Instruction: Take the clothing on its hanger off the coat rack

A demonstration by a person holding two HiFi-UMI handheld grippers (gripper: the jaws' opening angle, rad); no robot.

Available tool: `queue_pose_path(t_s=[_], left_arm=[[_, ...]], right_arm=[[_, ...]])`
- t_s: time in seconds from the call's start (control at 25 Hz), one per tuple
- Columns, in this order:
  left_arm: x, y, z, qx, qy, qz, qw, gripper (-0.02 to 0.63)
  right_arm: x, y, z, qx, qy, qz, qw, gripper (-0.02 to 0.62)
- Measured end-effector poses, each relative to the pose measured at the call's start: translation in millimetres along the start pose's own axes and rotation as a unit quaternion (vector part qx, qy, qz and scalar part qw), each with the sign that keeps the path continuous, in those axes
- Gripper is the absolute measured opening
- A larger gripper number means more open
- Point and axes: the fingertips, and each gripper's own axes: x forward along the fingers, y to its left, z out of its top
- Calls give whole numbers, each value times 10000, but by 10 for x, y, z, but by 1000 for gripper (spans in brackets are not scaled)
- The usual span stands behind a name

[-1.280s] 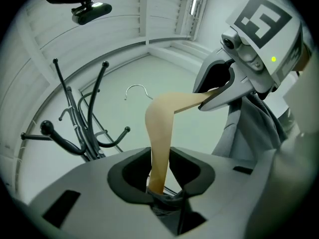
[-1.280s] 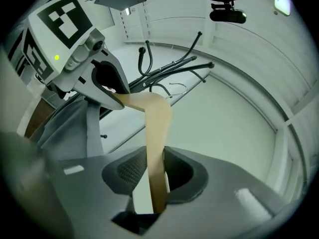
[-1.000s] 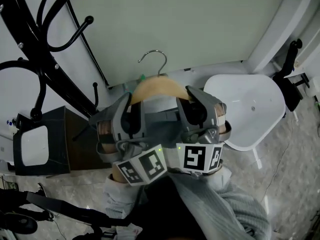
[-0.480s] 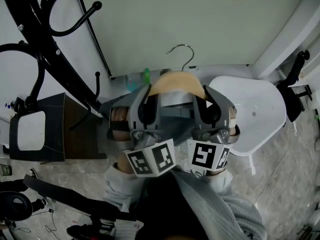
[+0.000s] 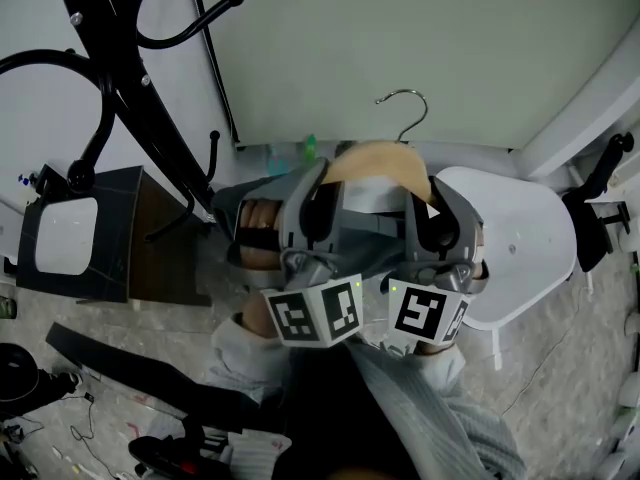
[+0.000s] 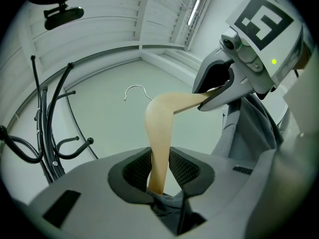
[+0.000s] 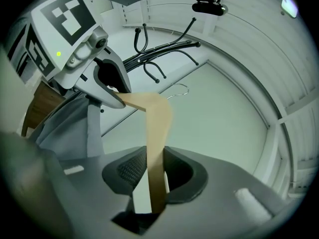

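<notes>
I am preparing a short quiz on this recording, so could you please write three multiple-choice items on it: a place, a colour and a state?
1. Where is the hanger's hook? A. over a black peg B. free before the pale wall C. buried in fabric
2. What colour is the clothing? A. grey B. red C. yellow
3. How is the left claw? A. open, empty B. shut on the hanger C. out of view
Key: B, the hook hangs clear of the coat rack; A, grey clothing drapes below the hanger; B, its pads press the wooden arm.
</notes>
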Motion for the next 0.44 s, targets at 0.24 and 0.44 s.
queue_pose_path(t_s=[0.24,0.44], left_arm=[[8,0,0,8,38,17,10000,109],[5,-9,-3,1,45,10,10000,109]], right_arm=[[17,-6,-4,13,-56,34,10000,100],[6,-6,-5,-1,-62,25,10000,100]])
